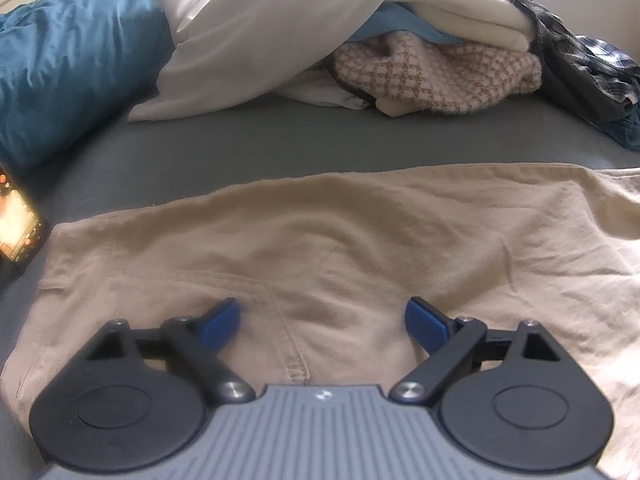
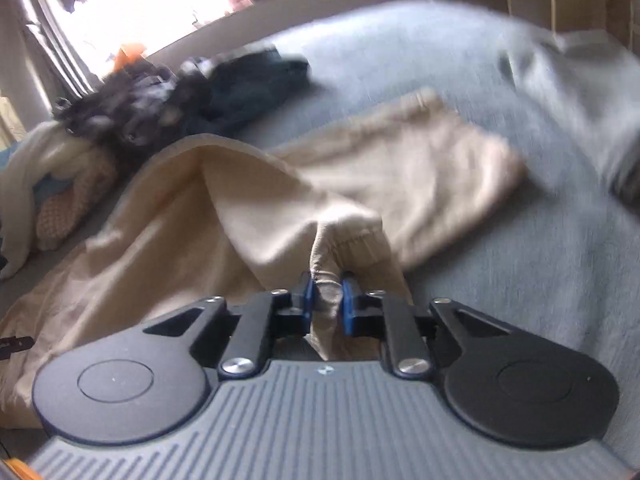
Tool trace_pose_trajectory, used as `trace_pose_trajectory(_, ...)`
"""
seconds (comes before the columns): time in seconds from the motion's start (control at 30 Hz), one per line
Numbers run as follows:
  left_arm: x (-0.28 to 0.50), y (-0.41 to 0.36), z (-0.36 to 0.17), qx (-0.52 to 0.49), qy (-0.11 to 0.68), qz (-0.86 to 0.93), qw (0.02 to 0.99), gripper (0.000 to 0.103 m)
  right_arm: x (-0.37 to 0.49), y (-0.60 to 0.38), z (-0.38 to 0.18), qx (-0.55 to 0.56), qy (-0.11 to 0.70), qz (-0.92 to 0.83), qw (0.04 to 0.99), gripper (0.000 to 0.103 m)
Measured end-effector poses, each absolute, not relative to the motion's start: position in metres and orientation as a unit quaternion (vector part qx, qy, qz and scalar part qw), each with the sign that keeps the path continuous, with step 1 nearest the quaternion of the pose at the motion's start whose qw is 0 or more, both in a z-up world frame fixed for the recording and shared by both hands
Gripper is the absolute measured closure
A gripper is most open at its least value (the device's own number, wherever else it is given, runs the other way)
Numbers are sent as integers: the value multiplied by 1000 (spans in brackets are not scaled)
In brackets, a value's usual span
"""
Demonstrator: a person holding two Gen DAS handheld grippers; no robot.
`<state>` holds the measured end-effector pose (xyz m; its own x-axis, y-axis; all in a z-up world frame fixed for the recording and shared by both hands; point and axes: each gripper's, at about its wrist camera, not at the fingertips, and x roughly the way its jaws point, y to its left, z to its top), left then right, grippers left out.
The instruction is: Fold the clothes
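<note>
Beige trousers [image 1: 360, 248] spread on grey bed [image 1: 248, 148], near clothes pile [image 1: 432, 76]. Left claw [image 1: 322, 320] released, jaws wide over waistband area. Right claw [image 2: 327, 300] clenched on bunched trouser fabric, lifted clear of bed

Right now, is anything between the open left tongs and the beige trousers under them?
Nothing visible. The left tongs hang open directly over the beige trousers, with only bare fabric between the blue fingers. The phone lies off to the side, and the clothes pile is farther back on the bed.
</note>
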<state>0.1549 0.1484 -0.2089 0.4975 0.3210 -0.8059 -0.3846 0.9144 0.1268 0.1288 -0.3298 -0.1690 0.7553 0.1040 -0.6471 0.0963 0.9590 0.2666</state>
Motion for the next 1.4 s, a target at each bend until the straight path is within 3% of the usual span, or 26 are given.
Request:
trace_pose_trajectory(0.3, 157, 152, -209, -37, 461, 197, 865, 12, 132, -351, -14, 67, 215, 25, 974, 96)
trace_pose_trajectory(0.5, 159, 153, -209, -36, 462, 193, 865, 12, 130, -362, 54, 49, 216, 37, 974, 96)
trace_pose_trajectory(0.63, 160, 154, -209, -33, 464, 188, 865, 11, 152, -385, 31, 60, 268, 7, 961, 96)
trace_pose_trajectory(1.07, 166, 159, -212, -22, 472, 170, 865, 8, 269, -429, -159, 38, 457, -25, 888, 92)
trace_pose_trajectory(1.17, 166, 159, -213, -18, 472, 168, 865, 7, 274, -450, -168, 128, 451, -17, 883, 86)
trace_pose_trajectory(1.27, 167, 159, -213, -15, 474, 167, 864, 6, 274, -473, -168, 224, 433, -27, 872, 72)
trace_pose_trajectory(1.4, 171, 160, -212, -11, 480, 167, 861, 6, 262, -483, -149, 233, 362, -91, 898, 70)
